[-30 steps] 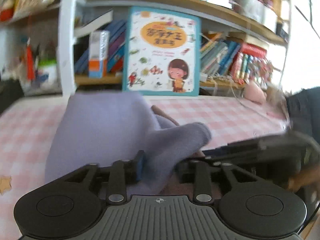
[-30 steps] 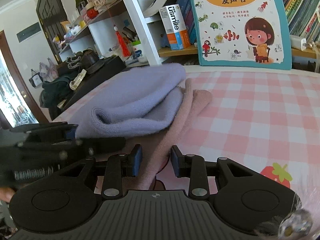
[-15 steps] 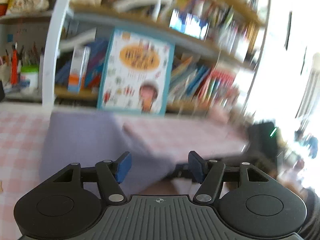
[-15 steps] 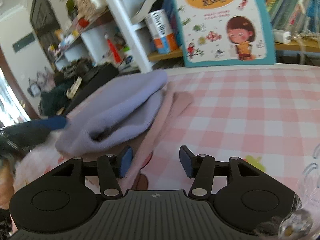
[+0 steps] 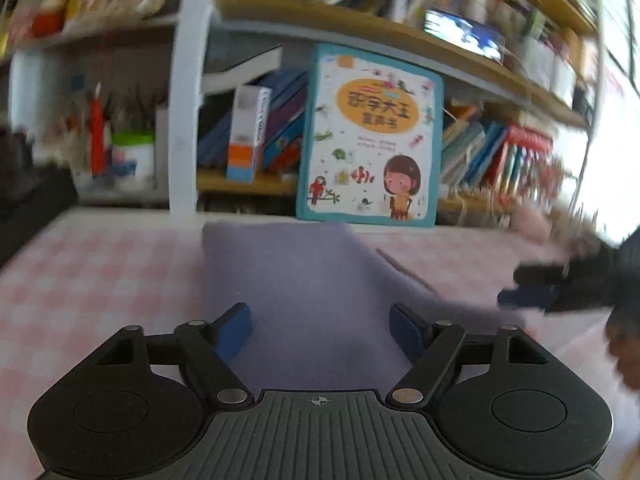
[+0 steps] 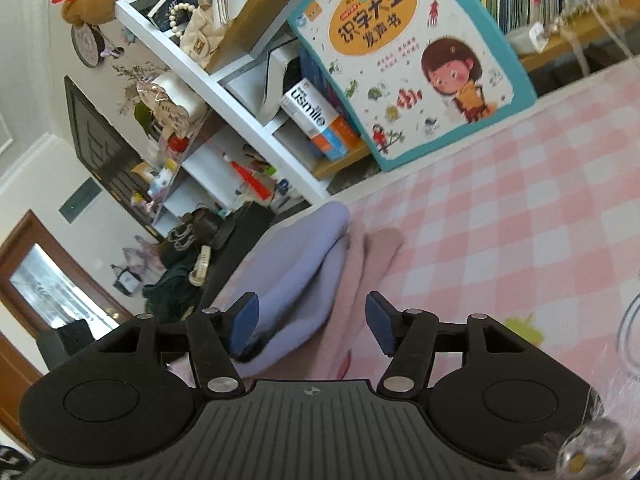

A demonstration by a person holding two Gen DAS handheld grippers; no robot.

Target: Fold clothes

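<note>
A folded lavender knit garment (image 5: 304, 280) lies on the pink checked tablecloth (image 5: 100, 272). My left gripper (image 5: 320, 330) is open and empty just above its near end. In the right wrist view the lavender garment (image 6: 304, 256) rests on a pink garment (image 6: 372, 256). My right gripper (image 6: 312, 322) is open and empty, tilted, over the near end of both. The right gripper (image 5: 536, 296) also shows, blurred, at the right of the left wrist view.
A bookshelf (image 5: 360, 28) stands behind the table, with a large children's book (image 5: 372, 136) leaning against it. The book (image 6: 412, 52) also shows in the right wrist view. Dark bags and clutter (image 6: 188, 264) sit beyond the table's left edge.
Both grippers were shut on the garments a second ago and have opened wide and let go. The lavender garment now lies flat. The right gripper has tilted.
</note>
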